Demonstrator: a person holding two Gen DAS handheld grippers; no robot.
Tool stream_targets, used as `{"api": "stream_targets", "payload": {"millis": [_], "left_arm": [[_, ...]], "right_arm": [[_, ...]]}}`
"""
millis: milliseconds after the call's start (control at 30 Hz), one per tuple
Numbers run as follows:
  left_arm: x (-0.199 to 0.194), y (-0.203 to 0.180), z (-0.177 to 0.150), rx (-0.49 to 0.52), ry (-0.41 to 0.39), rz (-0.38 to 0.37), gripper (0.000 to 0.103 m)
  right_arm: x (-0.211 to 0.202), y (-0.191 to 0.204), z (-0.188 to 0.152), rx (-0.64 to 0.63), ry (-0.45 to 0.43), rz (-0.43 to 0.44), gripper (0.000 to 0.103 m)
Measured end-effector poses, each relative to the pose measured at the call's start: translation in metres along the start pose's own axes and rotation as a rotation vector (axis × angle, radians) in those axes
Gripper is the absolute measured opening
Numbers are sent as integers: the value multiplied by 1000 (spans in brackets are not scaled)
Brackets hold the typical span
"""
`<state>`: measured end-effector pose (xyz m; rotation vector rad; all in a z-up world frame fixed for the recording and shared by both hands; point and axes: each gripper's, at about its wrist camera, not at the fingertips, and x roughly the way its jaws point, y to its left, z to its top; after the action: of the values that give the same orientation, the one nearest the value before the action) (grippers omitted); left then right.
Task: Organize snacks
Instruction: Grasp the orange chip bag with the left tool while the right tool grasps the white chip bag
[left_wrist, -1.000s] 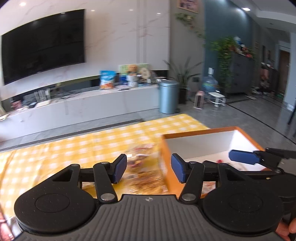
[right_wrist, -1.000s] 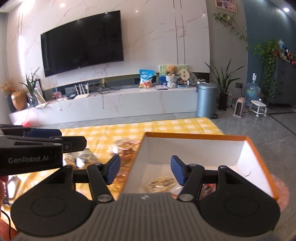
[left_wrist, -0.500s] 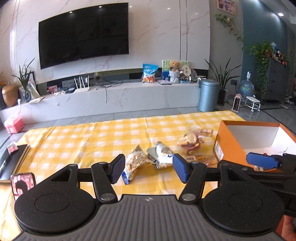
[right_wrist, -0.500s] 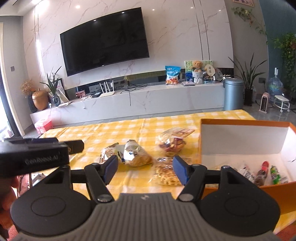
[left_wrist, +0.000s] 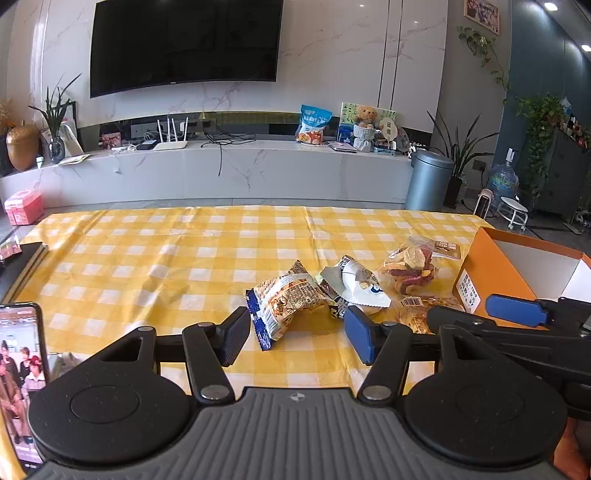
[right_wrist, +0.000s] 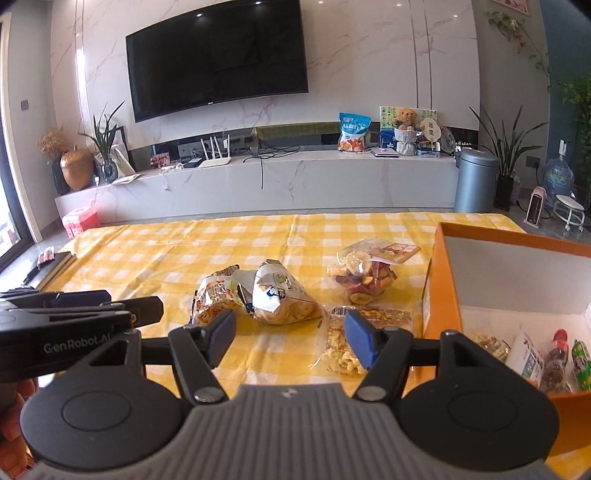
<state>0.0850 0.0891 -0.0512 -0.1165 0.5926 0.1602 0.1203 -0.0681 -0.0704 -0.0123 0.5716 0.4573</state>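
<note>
Left wrist view: left gripper (left_wrist: 297, 338) is hovering over the near edge of the counter (left_wrist: 147, 258), jaws standing apart with nothing between them. Four snack packets are lying loose on the yellow checked cloth: a brown-and-blue printed packet (left_wrist: 286, 301) just ahead of the jaws, a white packet (left_wrist: 360, 286) touching its right side, a clear bag of dried fruit chips (left_wrist: 412, 267) farther right, and a flat clear packet of crackers (left_wrist: 424, 308) lying between the chips bag and the orange box (left_wrist: 491, 273). Right gripper (left_wrist: 513, 310) is showing at the right edge, in front of the box. A phone (left_wrist: 20, 380) is lying at the left, screen lit. Right wrist view: right gripper (right_wrist: 290, 339) is also hanging with jaws apart and empty, above the cracker packet (right_wrist: 364, 338). The orange box (right_wrist: 439, 280) is sitting open at the right, several small snack items (right_wrist: 554, 363) resting inside it.
</note>
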Motion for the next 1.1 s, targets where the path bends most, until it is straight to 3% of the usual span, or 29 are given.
{"api": "stream_targets", "payload": {"millis": [300,400,533,700,967,1100], "left_arm": [[39,5,2,91,36,12,69],[56,8,2,128,56,-11,74],[77,4,1,218,69,-13,80],[99,-2,0,321,92,14,81],[125,-7,-3,357,111,-17,81],[133,-12,-7,388,123,11,79]], "right_arm": [[48,1,9,-2,41,3,63],[62,-2,15,26,55,12,63],[79,-4,21,41,71,28,64],[101,0,25,21,94,44,66],[136,3,29,32,135,54,70],[150,2,26,41,163,57,70]]}}
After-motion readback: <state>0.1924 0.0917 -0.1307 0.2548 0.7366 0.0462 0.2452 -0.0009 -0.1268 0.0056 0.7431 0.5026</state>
